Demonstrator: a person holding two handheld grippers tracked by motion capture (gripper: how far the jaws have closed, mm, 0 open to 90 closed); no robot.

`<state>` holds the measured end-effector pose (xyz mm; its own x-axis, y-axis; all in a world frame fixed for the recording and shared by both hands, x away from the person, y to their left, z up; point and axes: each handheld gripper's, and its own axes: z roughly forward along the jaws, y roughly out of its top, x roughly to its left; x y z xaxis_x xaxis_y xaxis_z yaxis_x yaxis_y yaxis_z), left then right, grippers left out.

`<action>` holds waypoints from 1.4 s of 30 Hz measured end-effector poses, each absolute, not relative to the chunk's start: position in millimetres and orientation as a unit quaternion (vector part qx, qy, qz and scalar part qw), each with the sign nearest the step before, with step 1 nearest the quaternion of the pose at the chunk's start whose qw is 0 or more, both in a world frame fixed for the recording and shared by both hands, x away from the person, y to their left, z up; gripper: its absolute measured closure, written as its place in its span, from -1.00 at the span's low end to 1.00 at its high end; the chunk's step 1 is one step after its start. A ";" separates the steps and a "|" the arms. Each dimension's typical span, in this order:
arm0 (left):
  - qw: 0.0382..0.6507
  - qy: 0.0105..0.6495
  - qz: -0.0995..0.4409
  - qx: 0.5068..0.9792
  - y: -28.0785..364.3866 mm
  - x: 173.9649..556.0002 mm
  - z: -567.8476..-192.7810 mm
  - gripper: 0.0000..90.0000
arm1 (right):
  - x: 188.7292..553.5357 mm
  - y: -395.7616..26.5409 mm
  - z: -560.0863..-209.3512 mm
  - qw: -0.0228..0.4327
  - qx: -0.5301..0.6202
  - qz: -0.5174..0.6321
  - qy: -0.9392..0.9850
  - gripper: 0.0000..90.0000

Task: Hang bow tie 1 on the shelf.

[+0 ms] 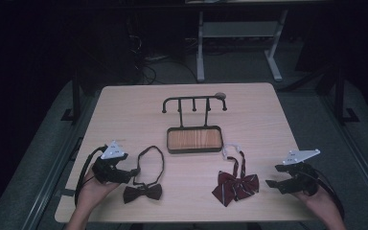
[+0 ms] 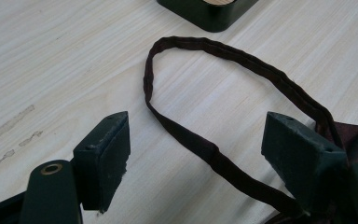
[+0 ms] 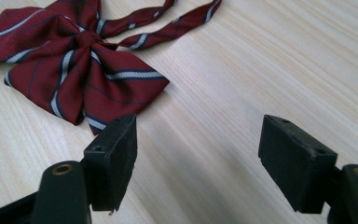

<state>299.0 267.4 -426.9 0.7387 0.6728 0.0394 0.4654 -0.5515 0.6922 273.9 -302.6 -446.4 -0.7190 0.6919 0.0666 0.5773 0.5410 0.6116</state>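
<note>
1. Resting near the table's [image 1: 124, 103] front-left corner, the left gripper [image 1: 133, 171] has its fingers [image 2: 103, 156] spread wide apart, with nothing pinched between them.
2. Between those fingers, in the left gripper view, the strap of the dark bow tie [image 1: 143, 192] crosses the gap on the wood; neither pad presses it, though the strap passes close under the finger at the picture's right, and whether it brushes that finger I cannot tell.
3. That dark bow tie lies flat by the front edge, left of centre, its knot end just beside the left gripper and its neck strap [image 2: 223, 51] looping away toward the table's middle.
4. Near the front-right corner, the right gripper [image 1: 272, 183] also has its fingers [image 3: 113, 158] wide apart and holds nothing; bare wood shows between them in the right gripper view.
5. A red striped bow tie [image 1: 235, 187] lies flat near the front edge, right of centre. In the right gripper view one pointed wing of it [image 3: 81, 77] sits just beyond the finger at the picture's left, close but apart from it.
6. Its two striped tails [image 3: 168, 23] run away from the knot toward the table's middle.
7. A dark hook rack with a wood-lined tray base [image 1: 194, 139] stands at the table's centre, well apart from both grippers.
</note>
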 end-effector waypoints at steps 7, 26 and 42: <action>0.342 0.324 0.152 0.869 264.4 299.0 -427.0 -0.47 | 271.5 -292.7 -438.2 0.095 0.355 0.309 0.877 -0.39; 0.346 0.315 0.163 0.869 261.9 297.6 -423.9 -0.47 | 282.0 -253.9 -409.1 0.079 0.317 0.306 0.894 -0.48; 0.344 0.316 0.161 0.869 264.7 298.9 -426.3 -0.48 | 320.6 -218.7 -400.7 0.048 0.281 0.257 0.924 -0.21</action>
<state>298.9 264.7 -426.3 0.7479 0.6608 0.0626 0.4390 -0.5631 0.7001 320.6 -218.7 -400.7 -0.8379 0.5430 0.0562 0.4939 0.7103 0.5015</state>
